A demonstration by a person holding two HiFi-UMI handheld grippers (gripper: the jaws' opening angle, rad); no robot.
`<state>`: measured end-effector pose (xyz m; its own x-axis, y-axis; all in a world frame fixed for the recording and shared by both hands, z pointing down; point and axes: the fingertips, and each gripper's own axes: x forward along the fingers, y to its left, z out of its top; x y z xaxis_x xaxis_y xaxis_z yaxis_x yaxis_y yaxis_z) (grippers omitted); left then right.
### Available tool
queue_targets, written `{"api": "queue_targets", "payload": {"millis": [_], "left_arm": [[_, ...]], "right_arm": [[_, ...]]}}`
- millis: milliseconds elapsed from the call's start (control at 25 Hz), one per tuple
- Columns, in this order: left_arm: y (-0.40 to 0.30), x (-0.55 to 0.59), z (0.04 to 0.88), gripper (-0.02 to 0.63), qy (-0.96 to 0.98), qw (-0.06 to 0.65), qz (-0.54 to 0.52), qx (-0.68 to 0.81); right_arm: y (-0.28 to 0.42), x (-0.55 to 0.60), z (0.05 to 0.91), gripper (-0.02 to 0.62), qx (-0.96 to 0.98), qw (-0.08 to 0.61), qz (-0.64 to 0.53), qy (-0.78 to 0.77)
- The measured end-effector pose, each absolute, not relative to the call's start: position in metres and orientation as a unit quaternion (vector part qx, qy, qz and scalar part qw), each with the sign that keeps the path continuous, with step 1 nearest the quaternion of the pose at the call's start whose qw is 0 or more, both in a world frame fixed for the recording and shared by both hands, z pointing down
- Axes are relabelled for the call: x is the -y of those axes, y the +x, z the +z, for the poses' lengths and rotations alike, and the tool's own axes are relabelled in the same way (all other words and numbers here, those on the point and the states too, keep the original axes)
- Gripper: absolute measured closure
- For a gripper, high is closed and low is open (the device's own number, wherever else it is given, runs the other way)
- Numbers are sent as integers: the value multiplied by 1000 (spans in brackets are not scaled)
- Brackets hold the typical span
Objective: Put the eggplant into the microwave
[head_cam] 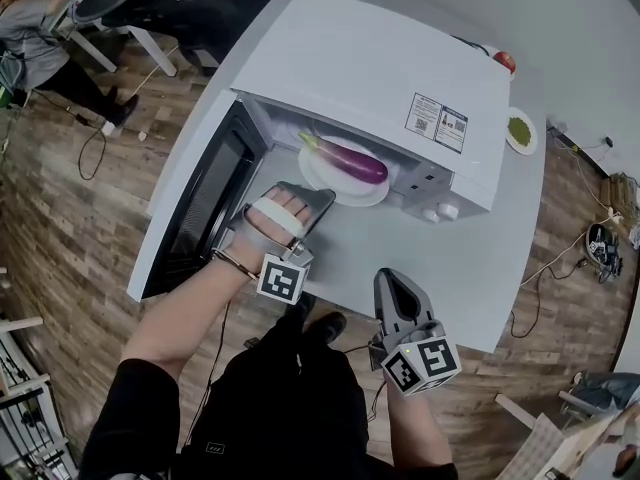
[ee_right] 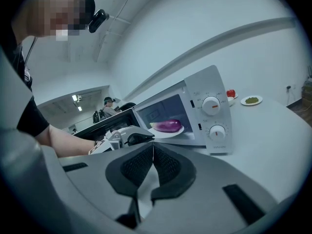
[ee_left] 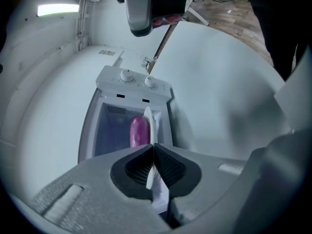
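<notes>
While the left claw (ee_left: 152, 149) pinches the round white plate (head_cam: 362, 198), right claw (ee_right: 152, 150) closed and empty, best slide the purple eggplant (head_cam: 348, 159) level into the white microwave (head_cam: 380, 68).

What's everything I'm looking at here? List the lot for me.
microwave: one, white, on the table, door open
eggplant: one, purple, on the plate inside the microwave
plate: one, white, inside the microwave
dish: one, white with something green on it, on the table past the microwave
red thing: one, on the table near the dish
table: one, grey
bystander: one, grey top, far left on the wood floor
left gripper: one, grey, shut on the plate's rim
right gripper: one, grey, shut and empty, over the table's near edge
</notes>
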<state>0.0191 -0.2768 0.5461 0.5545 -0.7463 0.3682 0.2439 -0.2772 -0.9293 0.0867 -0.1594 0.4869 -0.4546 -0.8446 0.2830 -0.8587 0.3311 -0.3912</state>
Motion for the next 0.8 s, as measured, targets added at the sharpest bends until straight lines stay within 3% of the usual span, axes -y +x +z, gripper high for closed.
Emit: {"api": "queue_targets", "payload": {"millis": [800], "left_arm": [[30, 333, 578, 589, -673, 553, -448, -202]], "right_arm": [[89, 207, 514, 580, 819, 27, 268, 506]]}}
